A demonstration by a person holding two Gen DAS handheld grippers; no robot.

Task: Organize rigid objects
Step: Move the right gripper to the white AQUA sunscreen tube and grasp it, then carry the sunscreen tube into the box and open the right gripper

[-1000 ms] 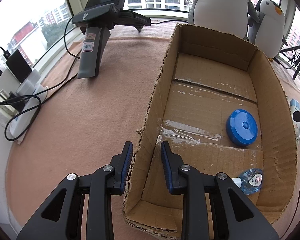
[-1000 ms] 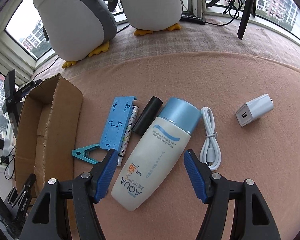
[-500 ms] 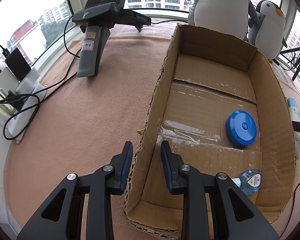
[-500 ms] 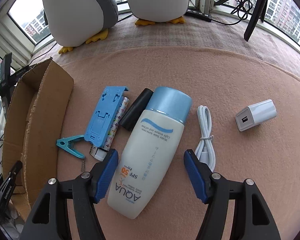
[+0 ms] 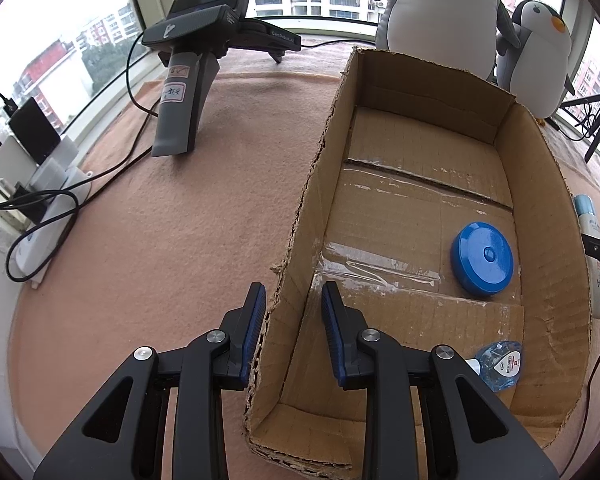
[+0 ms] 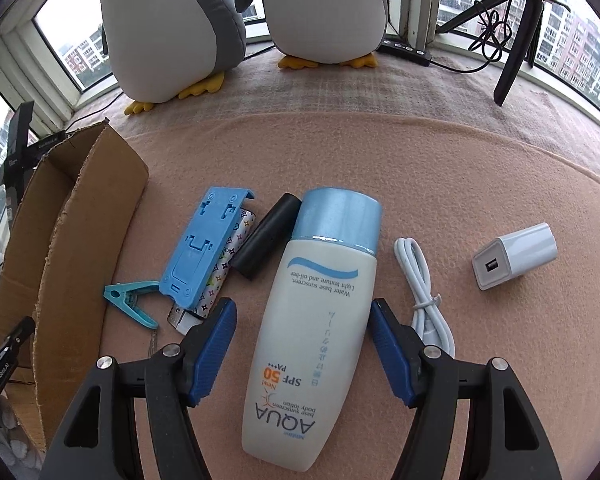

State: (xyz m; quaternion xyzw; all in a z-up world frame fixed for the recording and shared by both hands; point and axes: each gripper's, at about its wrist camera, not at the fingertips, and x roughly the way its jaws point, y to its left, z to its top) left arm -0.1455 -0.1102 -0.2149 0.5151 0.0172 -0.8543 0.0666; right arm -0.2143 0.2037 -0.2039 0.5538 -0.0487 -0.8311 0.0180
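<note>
A white sunscreen bottle (image 6: 320, 320) with a light blue cap lies on the pink cloth. My right gripper (image 6: 302, 312) is open, its fingers on either side of the bottle's body, apart from it. The open cardboard box (image 5: 548, 240) holds a blue round lid (image 5: 482, 258) and a small clear bottle (image 5: 500, 364). My left gripper (image 5: 293, 300) straddles the box's left wall; the left pad touches the wall, the right pad stands off it. The box also shows in the right wrist view (image 6: 80, 248).
Left of the bottle lie a black tube (image 6: 266, 236), a blue phone stand (image 6: 206, 248), a patterned tube (image 6: 220, 280) and a teal clip (image 6: 130, 300). A white cable (image 6: 424, 296) and charger (image 6: 516, 256) lie right. Two plush penguins (image 6: 172, 28) stand behind. A grey scanner (image 5: 188, 92) stands left of the box.
My right gripper has moved forward, so the sunscreen bottle now lies deeper between its open fingers. The left gripper has hardly moved on the box wall.
</note>
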